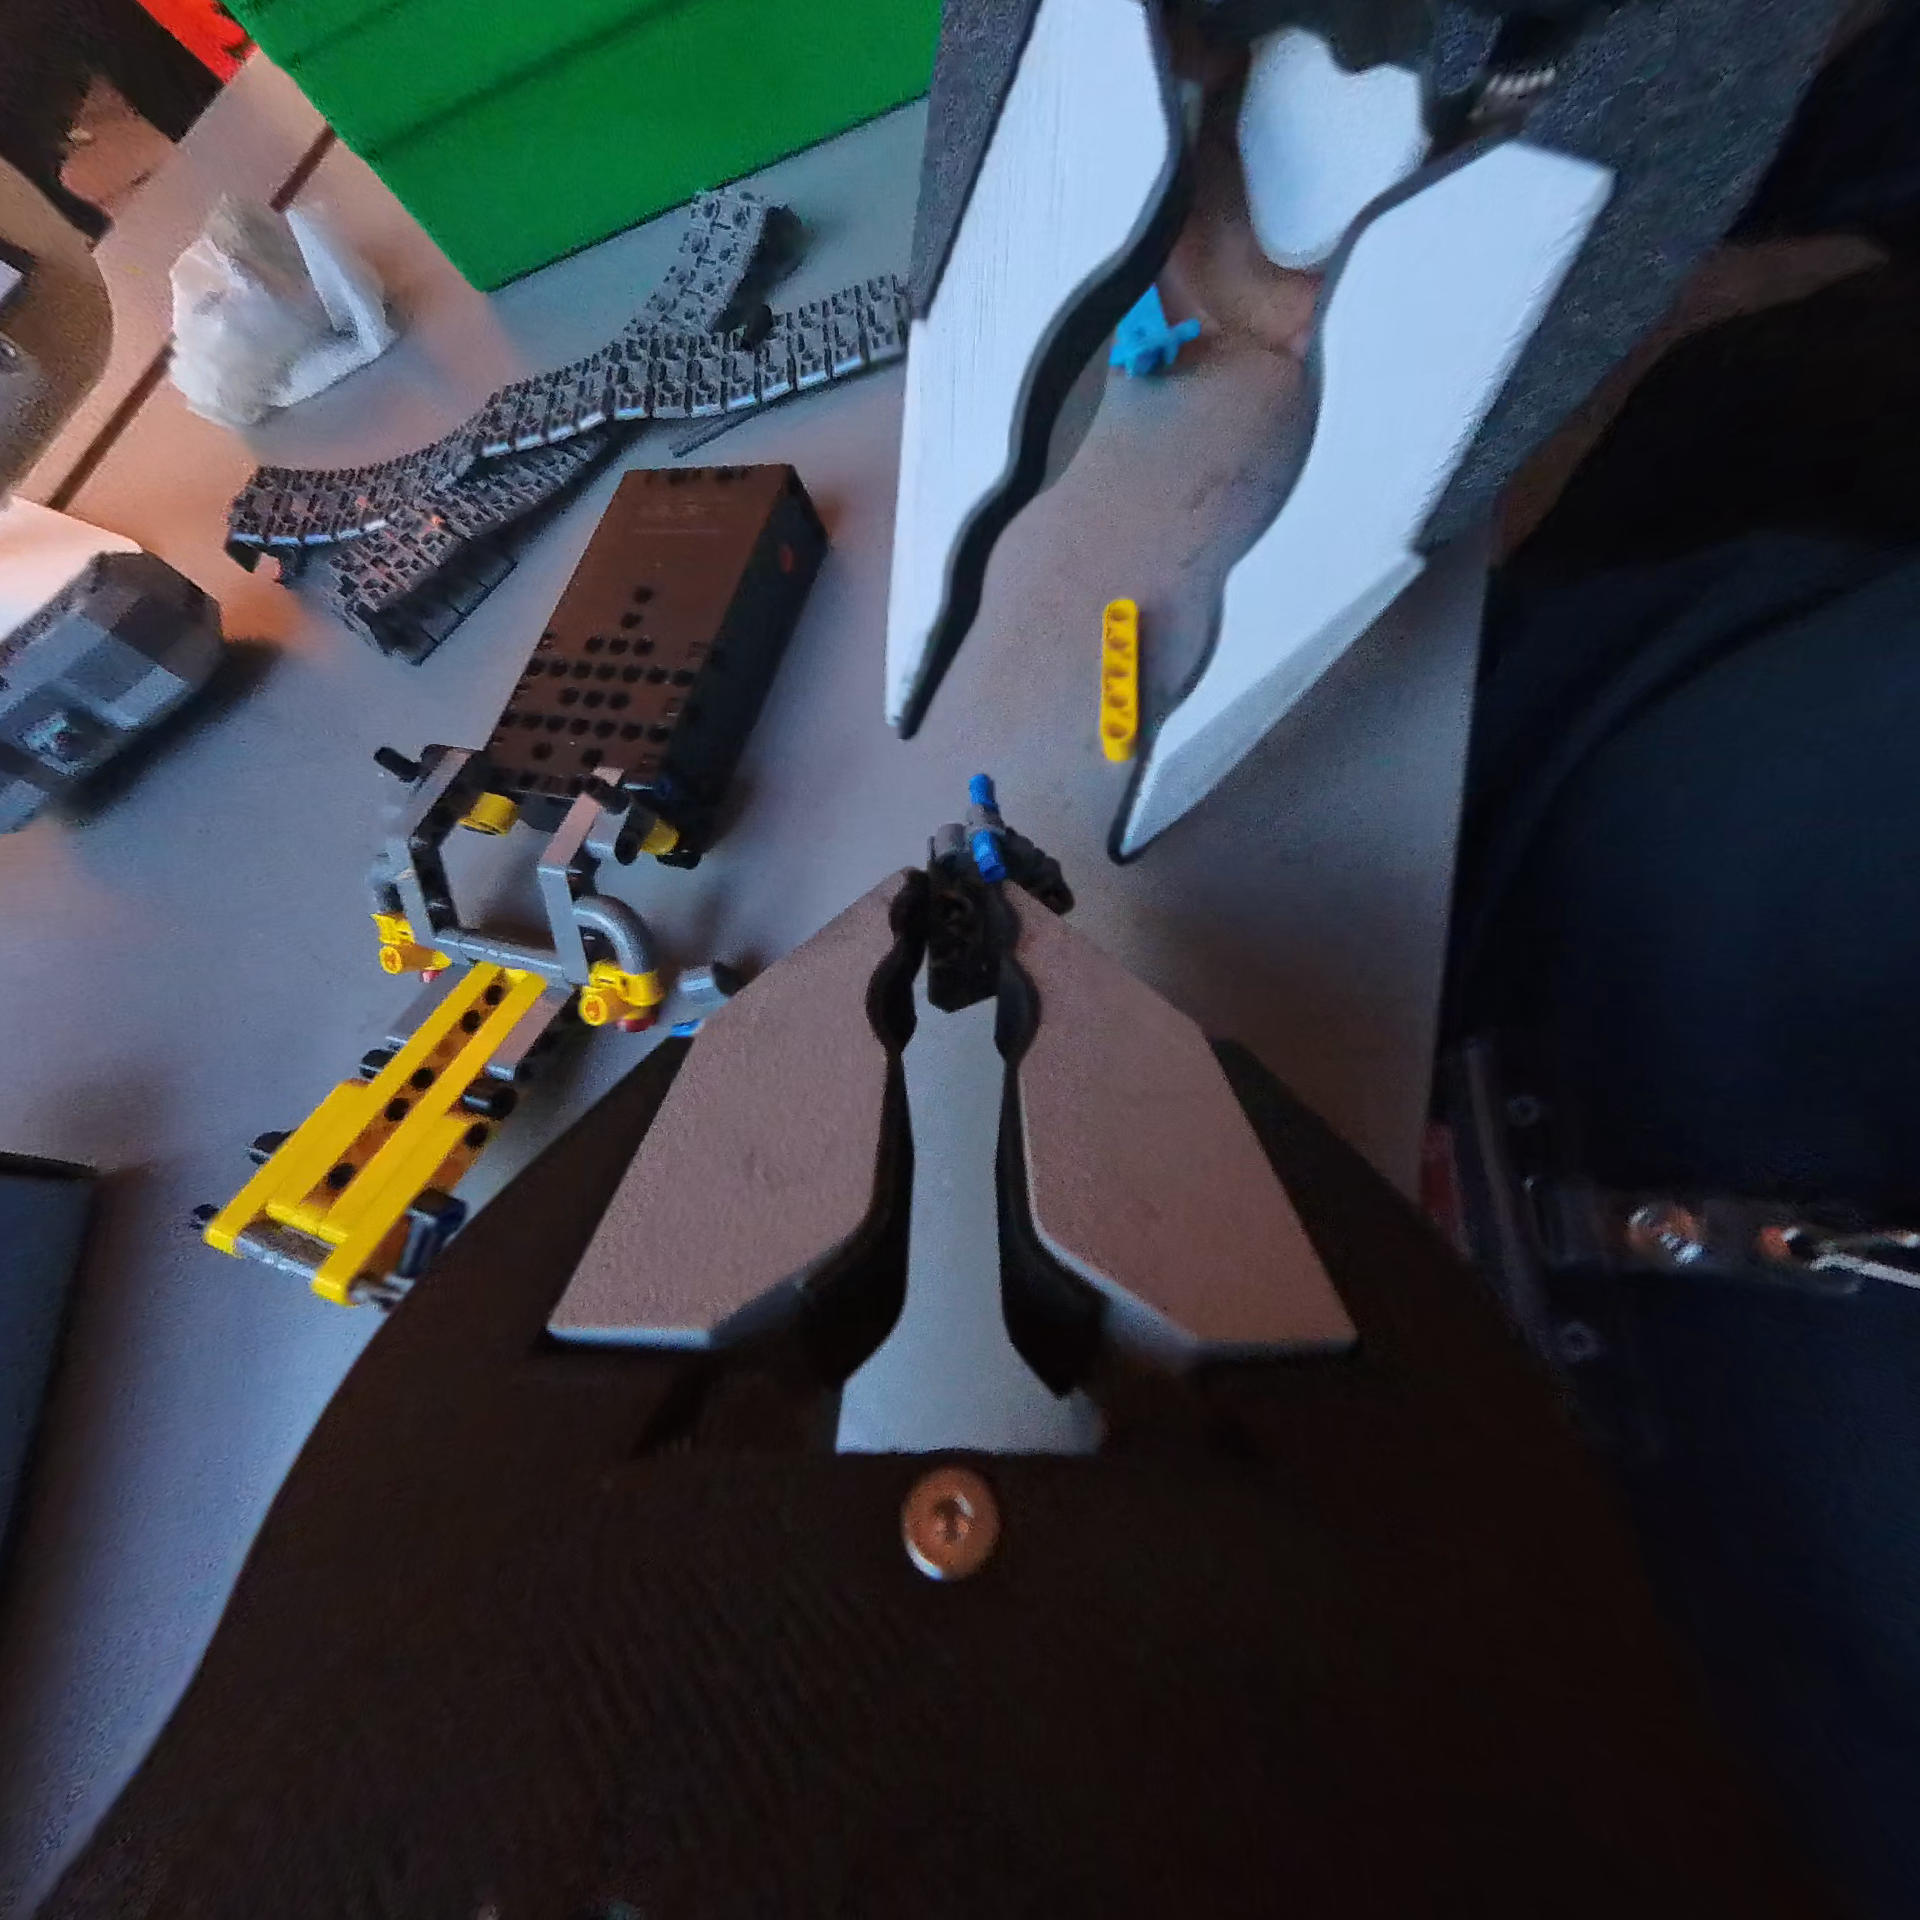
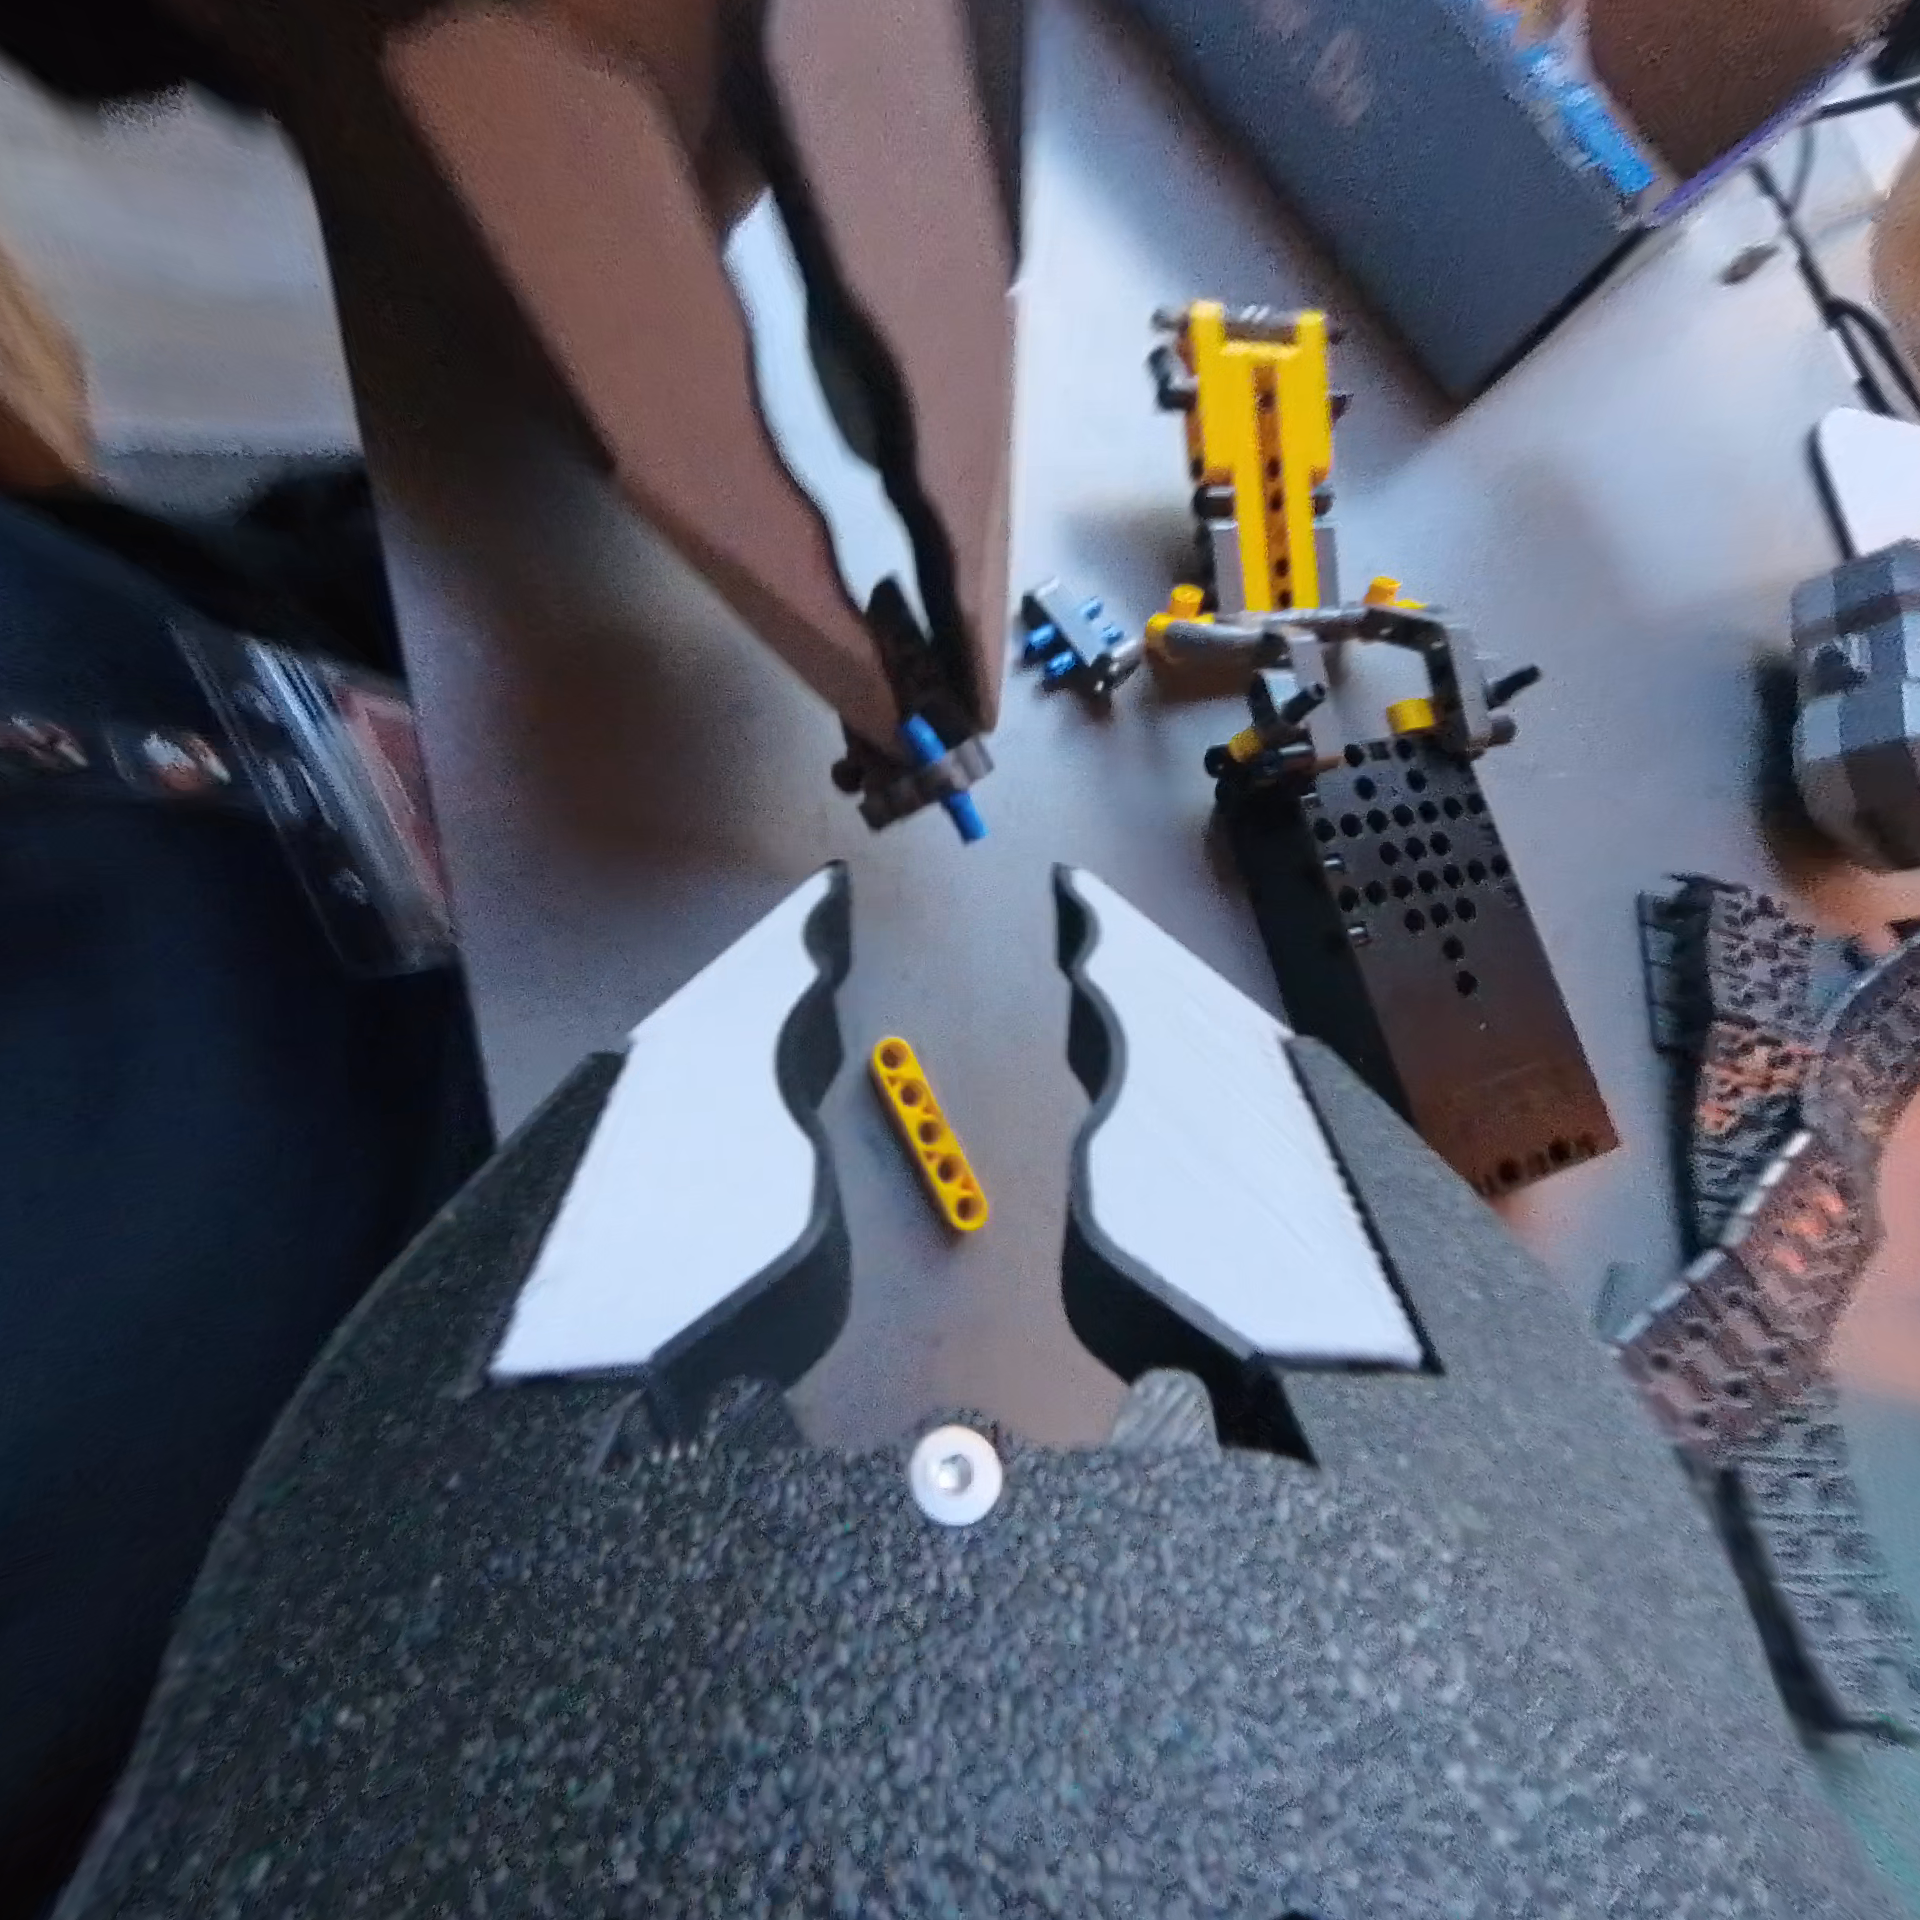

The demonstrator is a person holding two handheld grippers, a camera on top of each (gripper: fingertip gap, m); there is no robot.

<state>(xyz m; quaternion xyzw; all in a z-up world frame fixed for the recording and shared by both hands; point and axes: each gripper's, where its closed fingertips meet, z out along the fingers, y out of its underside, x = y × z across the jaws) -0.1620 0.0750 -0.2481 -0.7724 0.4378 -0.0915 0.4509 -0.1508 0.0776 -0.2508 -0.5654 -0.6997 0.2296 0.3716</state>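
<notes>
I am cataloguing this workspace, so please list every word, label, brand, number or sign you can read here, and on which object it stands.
No text can be read in either view.
Black perforated rectangular plastic block: faint marks at one end, too blurred to read.
Dark flat box with a blue edge: faint print, too blurred.
Clear plastic packet: printed patches, too blurred.
</notes>
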